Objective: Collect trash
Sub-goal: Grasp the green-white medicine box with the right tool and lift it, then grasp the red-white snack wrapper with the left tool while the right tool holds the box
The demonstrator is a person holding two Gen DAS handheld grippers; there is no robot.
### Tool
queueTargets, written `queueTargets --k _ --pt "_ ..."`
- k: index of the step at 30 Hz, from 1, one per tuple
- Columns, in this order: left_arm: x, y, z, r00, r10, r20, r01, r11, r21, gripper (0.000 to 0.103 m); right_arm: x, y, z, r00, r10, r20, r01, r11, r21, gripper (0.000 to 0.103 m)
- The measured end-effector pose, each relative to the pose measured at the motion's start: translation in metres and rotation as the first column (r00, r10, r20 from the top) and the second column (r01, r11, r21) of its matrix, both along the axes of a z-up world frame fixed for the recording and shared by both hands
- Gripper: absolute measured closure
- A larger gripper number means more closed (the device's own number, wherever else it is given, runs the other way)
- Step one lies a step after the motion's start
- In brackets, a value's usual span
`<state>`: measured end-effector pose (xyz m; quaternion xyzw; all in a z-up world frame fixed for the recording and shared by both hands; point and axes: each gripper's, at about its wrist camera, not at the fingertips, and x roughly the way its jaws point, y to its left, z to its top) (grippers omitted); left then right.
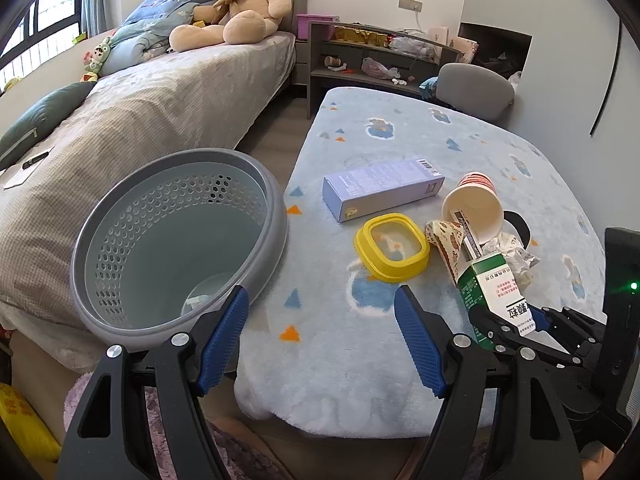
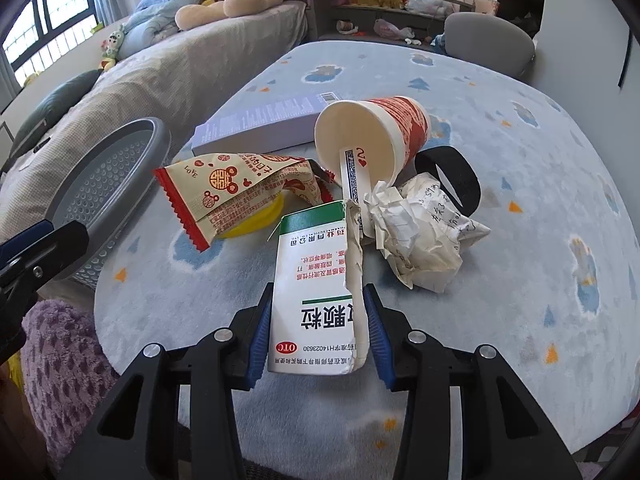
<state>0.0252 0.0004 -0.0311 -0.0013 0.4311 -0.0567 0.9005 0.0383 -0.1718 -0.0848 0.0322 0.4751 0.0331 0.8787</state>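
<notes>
**Right gripper clamped on medicine box, left gripper wide open by the bin**

Table (image 1: 400, 360) had a pale blue fleecy cover with cloud and triangle print. Trash was clustered at its right side: one green-and-white medicine box (image 2: 316, 300), one red-and-white paper cup (image 2: 372, 136) lying on its side with a playing card (image 2: 354, 176) sticking out of its mouth, one red-trimmed snack wrapper (image 2: 224, 196), one crumpled paper wad (image 2: 416, 232), one black strap loop (image 2: 452, 176) behind the wad. One lilac carton (image 1: 380, 188) lay flat further back, apart from the pile. One yellow-rimmed lid (image 1: 394, 252) sat just left of the wrapper; in the right wrist view the wrapper covered most of it.

One grey perforated bin (image 1: 176, 240) stood at the table's left edge, mouth open, something pale at its bottom, too small to tell. Bed with a teddy bear (image 1: 236, 4) behind; shelf unit and grey chair at the far side.

Right gripper (image 2: 318, 328): jaws narrow, both blue pads pressed on the sides of the medicine box near its lower end; the box's torn top pointed at the wad and card, close to them. Whether the box rested on the cover or was lifted, cannot tell.

Left gripper (image 1: 322, 340): jaws spread wide, nothing between them, over bare cover; its left finger overlapped the bin's rim in view, contact unclear.
</notes>
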Motion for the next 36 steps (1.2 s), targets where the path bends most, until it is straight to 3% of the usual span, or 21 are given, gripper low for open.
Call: queueTargets --k 11,17,21,29,36 --pt "0.005 -0.028 0.013 0.994 -0.106 0.018 0.106 0.994 0.011 0.031 -0.041 -0.036 0.033 0.996 -0.07 0.056 0.067 0.996 0.054 0.061" --pt "0.028 -0.051 0.024 0.984 -0.173 0.034 0.17 0.983 0.063 0.031 -0.052 -0.067 0.037 0.99 -0.123 0.068 0.118 0.99 0.071 0.061" --pt "0.044 -0.07 0.032 0.972 -0.228 0.049 0.218 0.963 0.155 0.031 -0.056 -0.085 0.036 0.983 -0.165 0.077 0.157 0.983 0.097 0.061" --pt "0.079 -0.094 0.019 0.942 -0.328 -0.078 0.337 0.923 0.185 0.031 -0.057 -0.102 0.031 0.977 -0.193 0.09 0.179 0.973 0.146 0.061" --pt "0.093 -0.119 -0.003 0.894 -0.397 -0.207 0.432 0.885 0.172 0.031 -0.056 -0.113 0.029 0.972 -0.216 0.093 0.196 0.963 0.188 0.061"
